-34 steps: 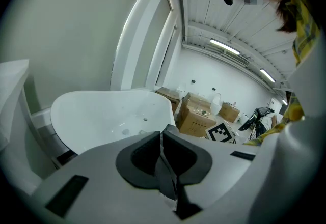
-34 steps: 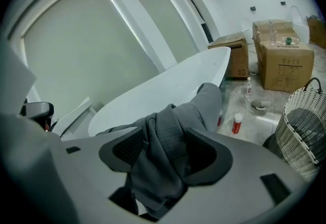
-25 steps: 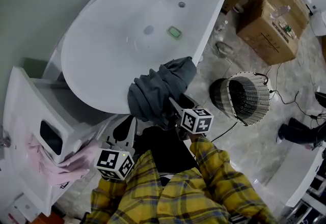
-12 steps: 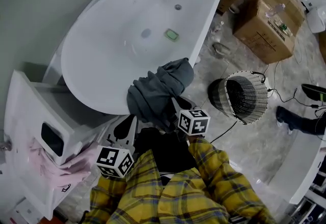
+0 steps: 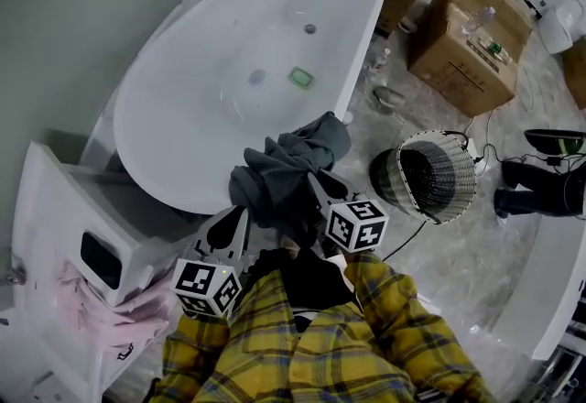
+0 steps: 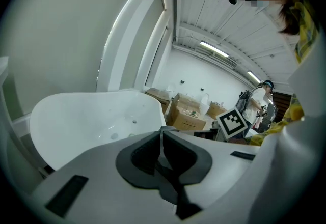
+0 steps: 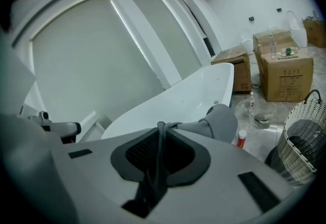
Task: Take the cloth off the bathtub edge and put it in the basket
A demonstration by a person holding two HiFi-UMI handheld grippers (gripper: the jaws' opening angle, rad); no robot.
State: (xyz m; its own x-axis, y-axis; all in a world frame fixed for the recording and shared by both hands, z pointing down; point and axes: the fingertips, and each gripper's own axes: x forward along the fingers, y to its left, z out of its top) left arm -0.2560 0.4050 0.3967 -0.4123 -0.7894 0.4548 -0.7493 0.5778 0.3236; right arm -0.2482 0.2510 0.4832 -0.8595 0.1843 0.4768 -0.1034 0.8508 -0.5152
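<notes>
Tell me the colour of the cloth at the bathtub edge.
The cloth is plain dark grey, with no pattern; it shows best in the head view.

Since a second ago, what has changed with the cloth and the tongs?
The right tongs have just closed on the cloth and pulled it up slightly, bunching it at the bathtub edge. The left tongs stay shut and empty; the basket has not moved.
</notes>
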